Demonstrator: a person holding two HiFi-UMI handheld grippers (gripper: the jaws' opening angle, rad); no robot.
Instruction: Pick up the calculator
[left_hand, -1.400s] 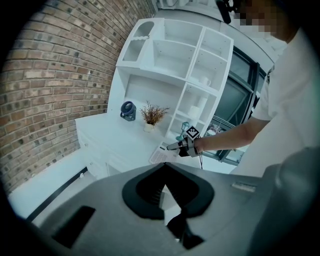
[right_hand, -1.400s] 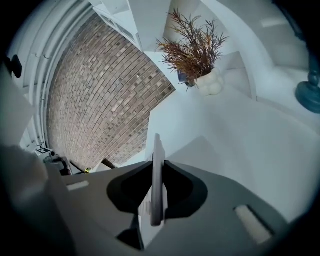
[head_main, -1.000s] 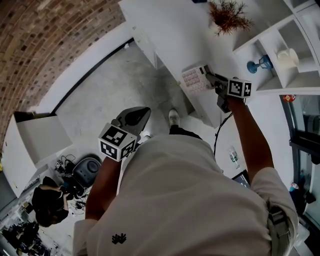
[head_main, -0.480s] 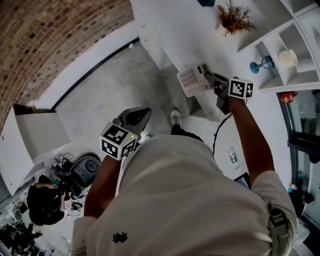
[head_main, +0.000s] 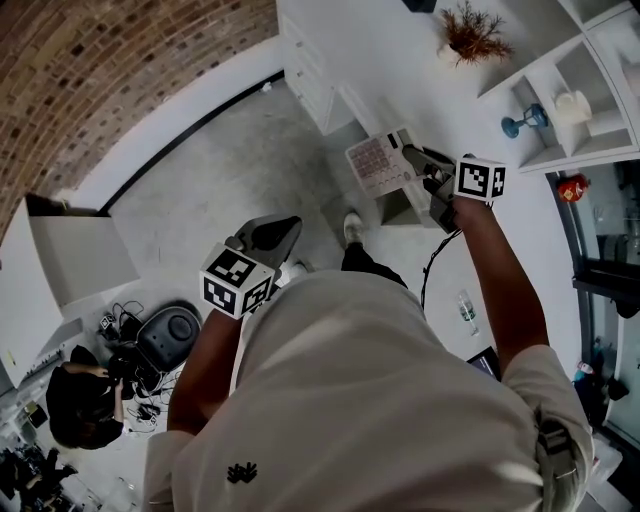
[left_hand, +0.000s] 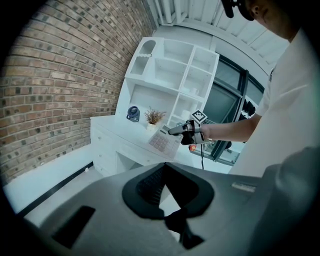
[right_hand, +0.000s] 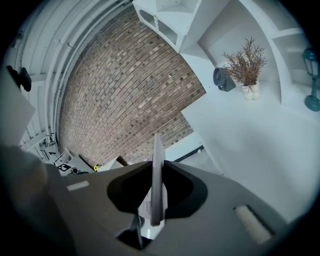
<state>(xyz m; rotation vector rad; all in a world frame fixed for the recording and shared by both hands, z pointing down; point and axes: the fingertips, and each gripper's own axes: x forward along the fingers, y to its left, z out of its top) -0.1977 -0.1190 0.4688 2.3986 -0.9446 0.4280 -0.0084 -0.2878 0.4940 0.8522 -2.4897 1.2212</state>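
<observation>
The calculator is a pale slab with rows of keys, held in the air past the white desk's front edge. My right gripper is shut on its near end. In the right gripper view the calculator stands edge-on between the two jaws. The left gripper view shows the calculator and the right gripper out in front of the desk. My left gripper hangs low over the grey floor, shut, with nothing in it; its jaws meet at the tips.
On the white desk stands a dried plant in a pot. The white shelf unit holds a blue goblet and a white cup. A white box, floor gear with a seated person and a bottle lie around.
The right gripper has carried the calculator up and away from the desk top, out over the floor. The desk and shelves have slid away in the head view as the person backs off.
</observation>
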